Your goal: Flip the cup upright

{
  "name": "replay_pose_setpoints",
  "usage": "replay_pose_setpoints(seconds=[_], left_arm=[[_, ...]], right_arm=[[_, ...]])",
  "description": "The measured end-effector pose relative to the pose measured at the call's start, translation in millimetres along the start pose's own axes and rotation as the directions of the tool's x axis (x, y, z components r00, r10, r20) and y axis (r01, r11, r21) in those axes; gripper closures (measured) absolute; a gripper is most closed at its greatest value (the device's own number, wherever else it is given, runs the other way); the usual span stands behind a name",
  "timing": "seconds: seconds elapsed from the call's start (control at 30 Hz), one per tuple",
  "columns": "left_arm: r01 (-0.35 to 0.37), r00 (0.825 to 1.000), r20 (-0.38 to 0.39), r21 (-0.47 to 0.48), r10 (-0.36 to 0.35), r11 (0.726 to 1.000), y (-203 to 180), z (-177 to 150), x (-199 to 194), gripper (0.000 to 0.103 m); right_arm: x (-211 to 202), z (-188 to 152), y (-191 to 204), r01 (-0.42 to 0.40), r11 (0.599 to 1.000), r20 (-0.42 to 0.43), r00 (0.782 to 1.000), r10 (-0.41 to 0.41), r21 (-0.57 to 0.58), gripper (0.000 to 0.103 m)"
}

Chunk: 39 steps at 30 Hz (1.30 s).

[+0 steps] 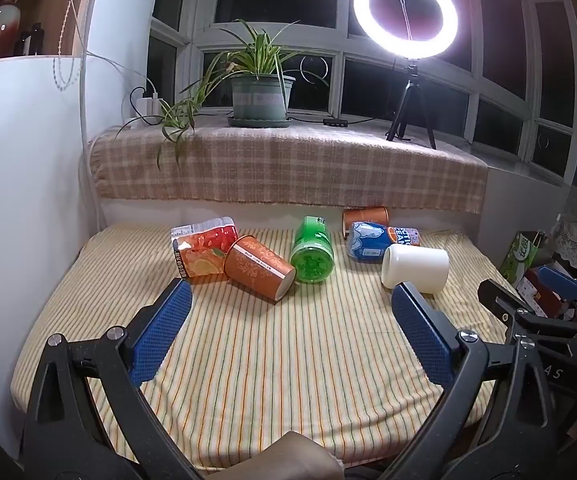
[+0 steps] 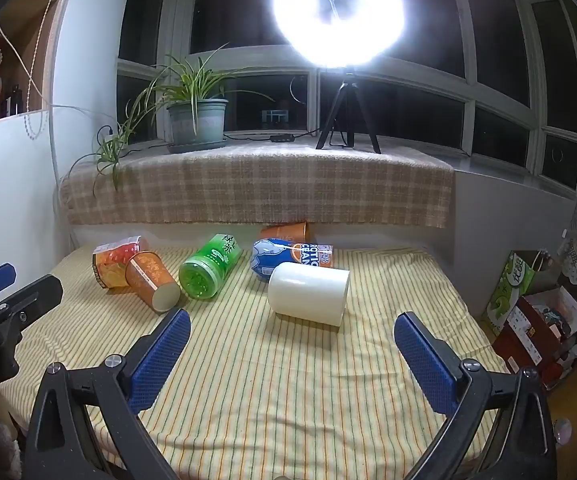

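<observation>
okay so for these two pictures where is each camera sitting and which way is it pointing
Left wrist: sits on the left gripper, facing forward over the striped table toward the window; its blue fingers show, with the right gripper at the right edge.
Right wrist: sits on the right gripper, facing the same way from farther right, white cup ahead; the left gripper shows at left.
Shared: white cup, green bottle, ring light.

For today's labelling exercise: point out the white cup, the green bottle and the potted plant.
white cup point(image 2: 308, 294): right wrist view, on its side wall.
green bottle point(image 2: 208, 266): right wrist view, mid-body.
potted plant point(image 1: 260, 98): left wrist view, on the pot.
</observation>
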<state>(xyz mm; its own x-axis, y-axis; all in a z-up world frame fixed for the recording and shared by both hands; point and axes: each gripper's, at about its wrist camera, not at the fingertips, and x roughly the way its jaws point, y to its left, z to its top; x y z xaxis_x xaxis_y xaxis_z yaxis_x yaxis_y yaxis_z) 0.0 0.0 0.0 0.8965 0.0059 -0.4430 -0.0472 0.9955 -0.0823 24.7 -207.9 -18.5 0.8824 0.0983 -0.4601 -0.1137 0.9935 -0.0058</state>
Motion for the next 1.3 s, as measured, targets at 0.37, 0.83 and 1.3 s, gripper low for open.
replay_pose_setpoints(seconds=[0.37, 0.83, 1.3], left_arm=[[0.004, 1.0, -0.003, -0.002, -0.004, 1.0, 0.0, -0.1, 0.1, 0.001], [0.003, 1.0, -0.003, 0.0, -0.003, 1.0, -0.1, -0.1, -0.1, 0.001], [0.002, 1.0, -0.004, 0.002, -0.002, 1.0, -0.3, -0.1, 0.1, 0.001]], right_arm=[[-0.7, 1.7, 1.1, 0.0, 1.0, 0.0, 1.0, 0.0, 0.004, 0.0], [0.2, 1.6, 1.0, -0.003, 1.0, -0.007, 1.0, 0.003, 0.015, 0.0], [3.4, -1.4, -1.0, -0.005, 1.0, -0.014, 1.0, 0.005, 0.025, 0.0]])
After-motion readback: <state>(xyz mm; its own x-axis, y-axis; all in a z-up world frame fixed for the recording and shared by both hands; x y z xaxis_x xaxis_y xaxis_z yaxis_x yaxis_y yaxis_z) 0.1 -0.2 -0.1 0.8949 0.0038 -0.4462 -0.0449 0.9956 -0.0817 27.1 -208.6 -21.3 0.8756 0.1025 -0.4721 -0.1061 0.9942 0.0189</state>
